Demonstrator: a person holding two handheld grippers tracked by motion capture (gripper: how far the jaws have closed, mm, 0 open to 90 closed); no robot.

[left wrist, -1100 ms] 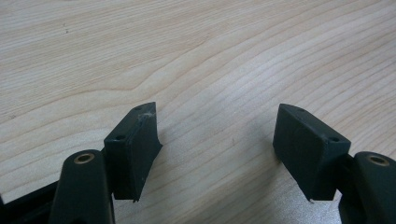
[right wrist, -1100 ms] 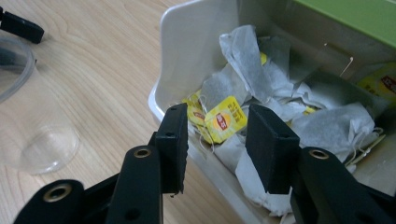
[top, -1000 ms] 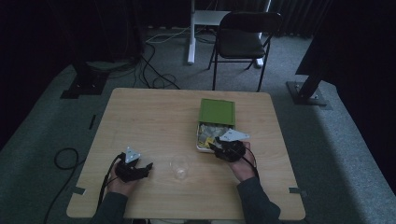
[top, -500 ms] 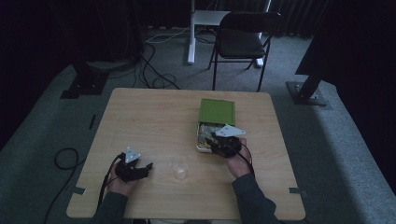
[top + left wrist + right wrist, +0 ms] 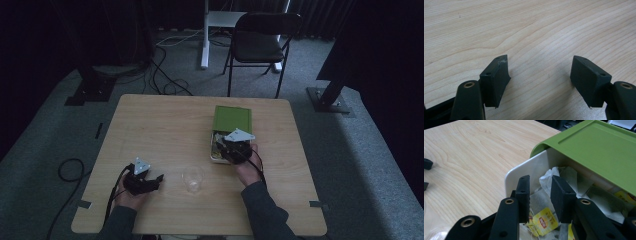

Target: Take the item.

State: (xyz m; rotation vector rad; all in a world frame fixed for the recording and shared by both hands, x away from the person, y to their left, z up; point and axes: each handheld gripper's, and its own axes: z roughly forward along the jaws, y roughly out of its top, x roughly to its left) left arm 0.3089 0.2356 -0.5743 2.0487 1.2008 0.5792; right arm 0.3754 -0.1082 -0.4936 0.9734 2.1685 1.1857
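The right gripper (image 5: 539, 195) stood inside the open white box (image 5: 524, 173) with the green lid (image 5: 594, 147); its jaws had just been closing around a tea bag (image 5: 541, 202) but seemed not yet to pinch it, though the dim view left that unsure. A good pick would catch one bag's paper body, not its yellow tag (image 5: 545, 220); lift straight up, clear of the rim. The left gripper (image 5: 142, 181) rested open on the table (image 5: 165, 125), holding nothing, near the clear cup (image 5: 193, 178).
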